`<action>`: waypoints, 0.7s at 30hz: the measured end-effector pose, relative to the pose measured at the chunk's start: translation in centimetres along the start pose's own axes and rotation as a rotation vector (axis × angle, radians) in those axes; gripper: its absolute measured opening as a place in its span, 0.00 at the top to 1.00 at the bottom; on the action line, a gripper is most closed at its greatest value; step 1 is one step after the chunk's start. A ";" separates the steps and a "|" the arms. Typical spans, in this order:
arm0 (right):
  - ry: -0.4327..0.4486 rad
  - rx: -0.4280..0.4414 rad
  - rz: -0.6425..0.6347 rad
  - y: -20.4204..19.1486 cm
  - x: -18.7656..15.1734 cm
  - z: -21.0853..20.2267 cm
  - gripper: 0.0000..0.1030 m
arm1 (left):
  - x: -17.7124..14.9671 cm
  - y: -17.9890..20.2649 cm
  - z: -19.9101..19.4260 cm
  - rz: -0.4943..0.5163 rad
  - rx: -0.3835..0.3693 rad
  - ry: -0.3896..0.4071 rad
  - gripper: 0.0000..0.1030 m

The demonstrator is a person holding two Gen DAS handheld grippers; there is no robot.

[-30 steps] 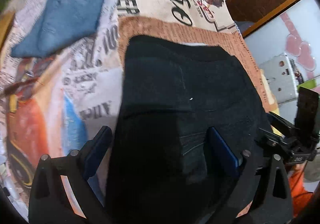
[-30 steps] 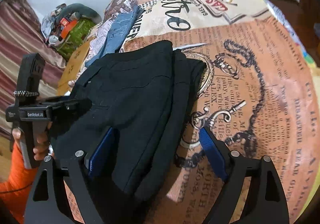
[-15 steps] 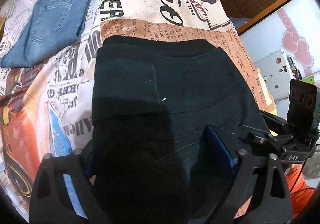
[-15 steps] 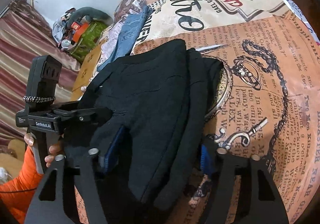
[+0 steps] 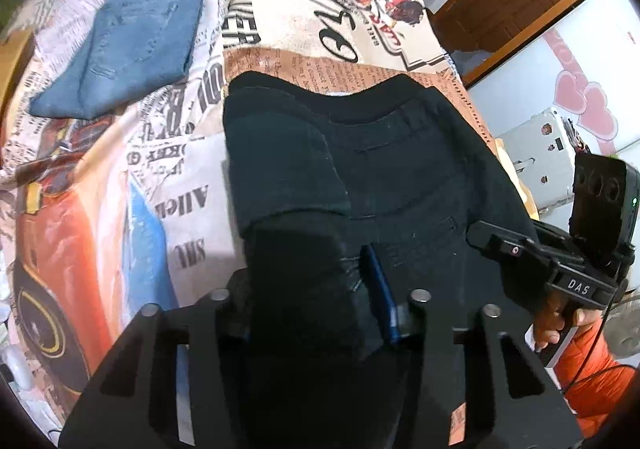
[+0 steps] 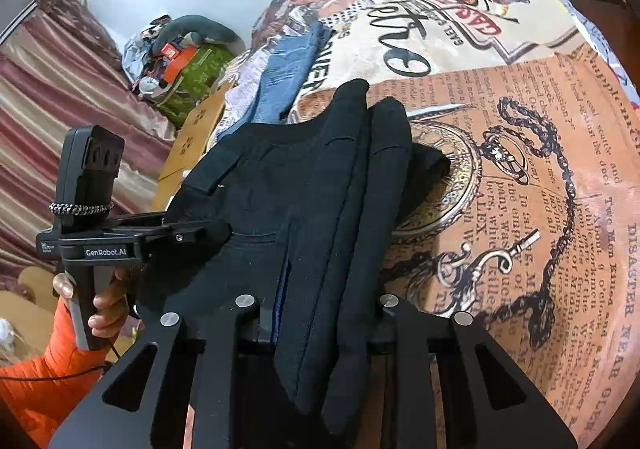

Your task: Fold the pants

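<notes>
While clamped by two tools [image 5: 308, 305] [image 6: 320, 313]: one black pants [image 5: 380, 169], one jeans [image 5: 132, 45].

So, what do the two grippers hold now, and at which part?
Both hold the black pants at their near edge: the left gripper toward one end of it, the right gripper toward the other.

The left gripper [image 5: 308, 289] is clamped on a fold of the black pants [image 5: 384, 169], and the right gripper [image 6: 324, 309] is likewise closed on their edge. Each handle is gripped by an orange-sleeved hand [image 6: 106, 289] beside the pants.
</notes>
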State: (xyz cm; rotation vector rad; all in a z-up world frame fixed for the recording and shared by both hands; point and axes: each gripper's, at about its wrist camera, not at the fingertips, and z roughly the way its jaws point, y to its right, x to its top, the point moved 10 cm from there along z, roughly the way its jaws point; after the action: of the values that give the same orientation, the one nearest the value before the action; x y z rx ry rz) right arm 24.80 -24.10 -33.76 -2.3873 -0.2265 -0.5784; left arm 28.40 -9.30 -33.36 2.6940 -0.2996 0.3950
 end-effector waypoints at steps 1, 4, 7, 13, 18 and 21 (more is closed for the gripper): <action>0.004 0.001 -0.008 -0.3 0.0 -0.1 0.79 | -0.2 0.1 -0.4 0.000 0.007 0.015 0.62; 0.018 0.003 -0.037 -1.6 0.3 -0.4 0.79 | -0.2 0.4 -2.0 0.016 0.042 0.070 0.69; 0.030 0.003 -0.064 -2.8 1.0 -0.3 0.79 | 0.1 0.7 -3.6 0.040 0.077 0.121 0.73; 0.073 0.014 -0.123 -5.3 3.4 -0.4 0.80 | 1.5 -0.6 -7.0 0.011 0.088 0.210 0.73; 0.118 0.020 -0.197 -8.2 6.4 0.0 0.80 | 3.8 -2.4 -10.2 0.003 0.122 0.303 0.74; 0.136 0.031 -0.224 -9.5 8.2 0.6 0.80 | 5.4 -3.7 -11.7 -0.004 0.147 0.346 0.74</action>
State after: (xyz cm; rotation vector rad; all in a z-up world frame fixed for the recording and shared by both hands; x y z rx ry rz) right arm 29.35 -16.34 -25.01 -2.2973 -0.4430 -0.8319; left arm 31.76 -1.90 -22.68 2.7009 -0.1694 0.8989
